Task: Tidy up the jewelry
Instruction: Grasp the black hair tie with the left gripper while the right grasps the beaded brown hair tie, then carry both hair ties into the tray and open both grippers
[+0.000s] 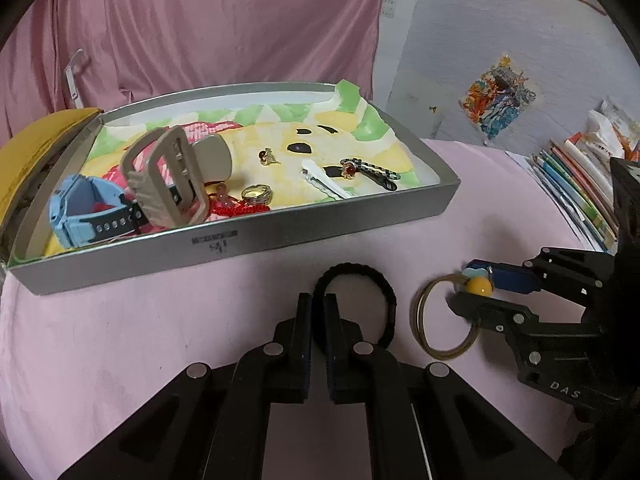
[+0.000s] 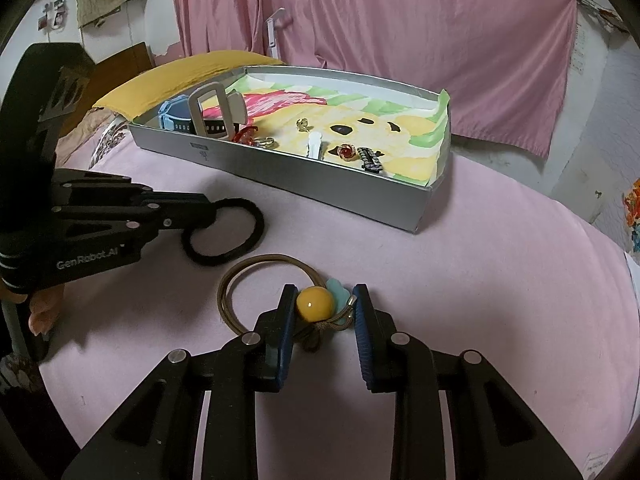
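Note:
A silver tray (image 1: 256,236) (image 2: 304,178) lined with a colourful drawing holds a blue watch (image 1: 80,212), a beige clip (image 1: 168,176), rings (image 1: 256,195), a white clip (image 1: 322,180) and other small jewelry. On the pink cloth in front of it lie two hair ties. My left gripper (image 1: 318,304) (image 2: 196,216) is shut on the black hair tie (image 1: 372,280) (image 2: 228,236). My right gripper (image 2: 324,304) (image 1: 474,288) is open, its fingers either side of the yellow bead (image 2: 315,303) (image 1: 480,286) of the brown hair tie (image 2: 248,268) (image 1: 424,320).
A yellow cushion (image 1: 36,144) (image 2: 168,80) lies behind the tray's left end. Books (image 1: 576,192) are stacked at the right edge of the bed. A pink curtain (image 2: 400,40) hangs behind.

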